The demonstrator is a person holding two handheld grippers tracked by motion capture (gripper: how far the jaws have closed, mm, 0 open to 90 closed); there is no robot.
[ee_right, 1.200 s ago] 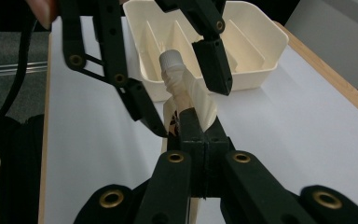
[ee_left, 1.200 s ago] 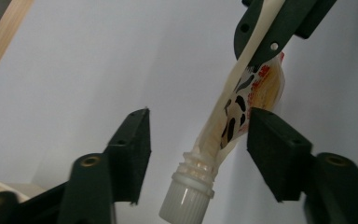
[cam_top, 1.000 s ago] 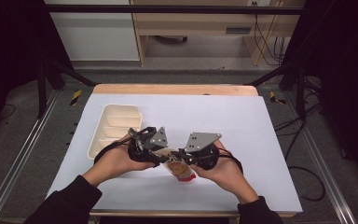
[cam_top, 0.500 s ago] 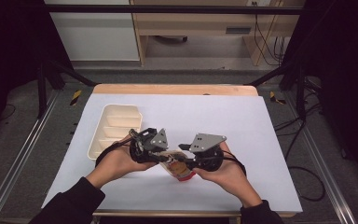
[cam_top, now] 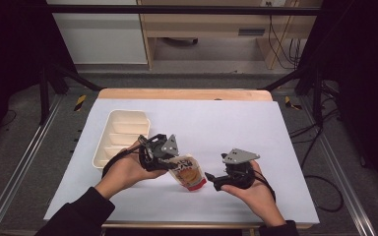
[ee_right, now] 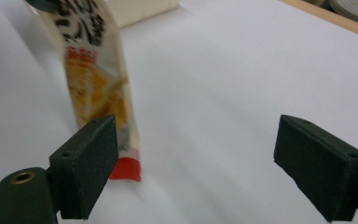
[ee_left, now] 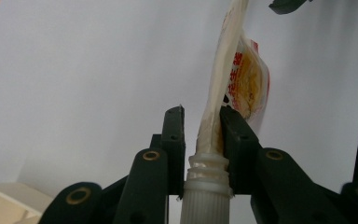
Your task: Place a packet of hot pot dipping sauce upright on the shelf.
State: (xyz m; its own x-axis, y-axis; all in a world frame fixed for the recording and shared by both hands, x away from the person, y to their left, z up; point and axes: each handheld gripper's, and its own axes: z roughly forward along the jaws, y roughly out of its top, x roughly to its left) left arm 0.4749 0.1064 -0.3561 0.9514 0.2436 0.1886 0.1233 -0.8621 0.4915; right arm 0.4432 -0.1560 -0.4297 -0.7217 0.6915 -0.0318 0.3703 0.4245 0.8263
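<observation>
pouch [cam_top: 189, 172]: glossy plastic | tray [cam_top: 120, 135]: matt cream plastic | table [cam_top: 226, 118]: smooth white, wood edge

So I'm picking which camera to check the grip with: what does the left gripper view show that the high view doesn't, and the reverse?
The left gripper view alone shows the ribbed white spout pinched between the left claw, whose jaws are shut on it. The high view alone shows the cream tray, both hands, and the right claw, which has just been opening, with nothing between its jaws, apart from the pouch. Both show the pouch and the white table.
</observation>
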